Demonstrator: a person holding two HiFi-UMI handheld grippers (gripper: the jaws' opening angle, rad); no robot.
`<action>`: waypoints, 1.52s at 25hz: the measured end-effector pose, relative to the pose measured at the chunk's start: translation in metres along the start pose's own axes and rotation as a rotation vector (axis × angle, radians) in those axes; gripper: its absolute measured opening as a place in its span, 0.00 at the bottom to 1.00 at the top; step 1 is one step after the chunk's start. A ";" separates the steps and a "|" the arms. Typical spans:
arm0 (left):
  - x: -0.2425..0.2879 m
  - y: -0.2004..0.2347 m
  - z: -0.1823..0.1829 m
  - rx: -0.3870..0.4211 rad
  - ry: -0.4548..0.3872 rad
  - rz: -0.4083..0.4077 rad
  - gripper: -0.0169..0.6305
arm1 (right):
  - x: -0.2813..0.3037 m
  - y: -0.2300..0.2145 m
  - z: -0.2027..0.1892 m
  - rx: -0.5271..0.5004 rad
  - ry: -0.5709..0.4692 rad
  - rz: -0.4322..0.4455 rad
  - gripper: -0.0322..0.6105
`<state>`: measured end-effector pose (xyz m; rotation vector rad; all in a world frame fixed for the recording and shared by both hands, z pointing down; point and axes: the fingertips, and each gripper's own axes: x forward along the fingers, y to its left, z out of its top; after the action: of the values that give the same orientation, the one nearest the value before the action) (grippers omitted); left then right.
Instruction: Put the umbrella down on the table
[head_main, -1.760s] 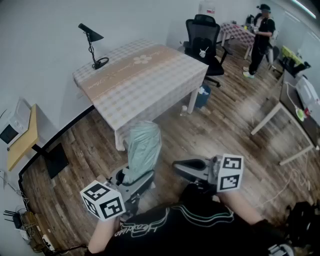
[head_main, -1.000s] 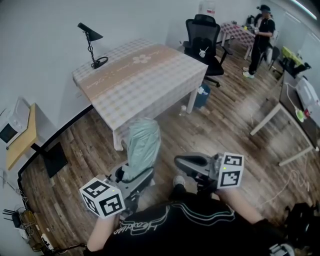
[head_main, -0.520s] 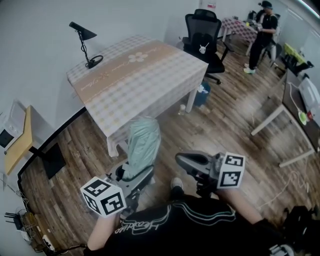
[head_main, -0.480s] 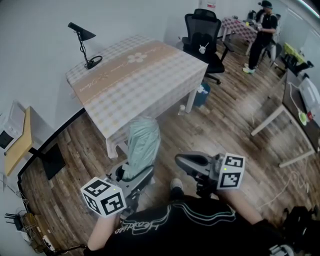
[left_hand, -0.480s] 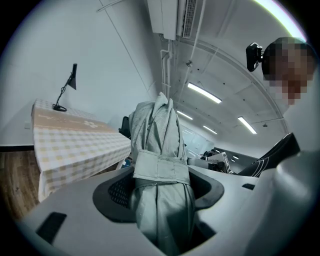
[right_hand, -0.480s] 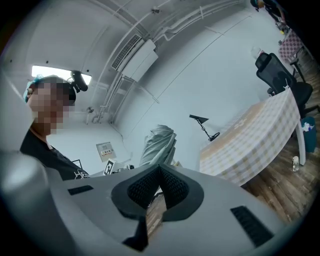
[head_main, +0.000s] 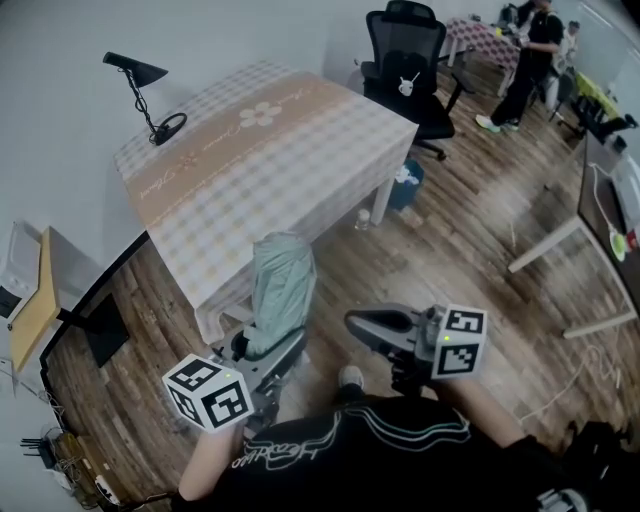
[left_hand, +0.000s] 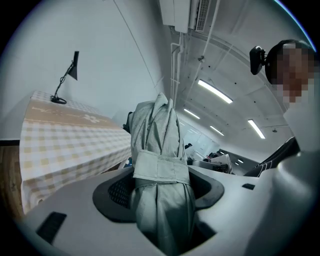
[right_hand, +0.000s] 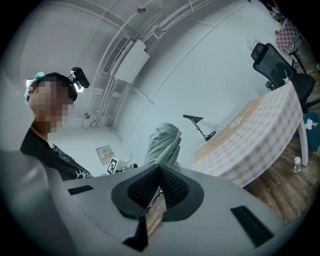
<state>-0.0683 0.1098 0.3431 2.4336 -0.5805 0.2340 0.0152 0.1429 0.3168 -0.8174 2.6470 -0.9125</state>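
A folded pale green umbrella (head_main: 280, 290) stands upright in my left gripper (head_main: 266, 350), whose jaws are shut on its lower part just below the wrap strap (left_hand: 160, 167). In the left gripper view the umbrella (left_hand: 159, 135) fills the middle between both pads. The checked table (head_main: 270, 150) lies ahead and slightly left, its near corner just beyond the umbrella's top. My right gripper (head_main: 362, 326) hovers level to the right of the umbrella, jaws together with nothing in them. From the right gripper view the umbrella (right_hand: 163, 142) rises behind the shut jaws (right_hand: 159, 187).
A black desk lamp (head_main: 148, 95) stands at the table's far left corner. A black office chair (head_main: 415, 60) and a blue bin (head_main: 405, 185) sit past the table's right end. A white table (head_main: 590, 230) is at the right; a person (head_main: 535, 50) stands far back.
Both grippers and the umbrella have come closer to the checked table, which now sits lower and larger in the head view. The grip on the umbrella is unchanged.
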 end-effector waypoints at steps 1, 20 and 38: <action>0.009 0.003 0.004 -0.006 0.004 0.004 0.44 | -0.001 -0.009 0.006 -0.003 0.002 0.001 0.07; 0.110 0.020 0.060 0.010 0.004 0.034 0.44 | -0.025 -0.093 0.078 -0.027 -0.029 0.037 0.07; 0.135 0.066 0.079 -0.060 0.030 0.045 0.44 | -0.001 -0.141 0.088 0.034 -0.024 0.010 0.07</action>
<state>0.0228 -0.0328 0.3557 2.3574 -0.6205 0.2673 0.1096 0.0080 0.3357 -0.8014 2.6054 -0.9366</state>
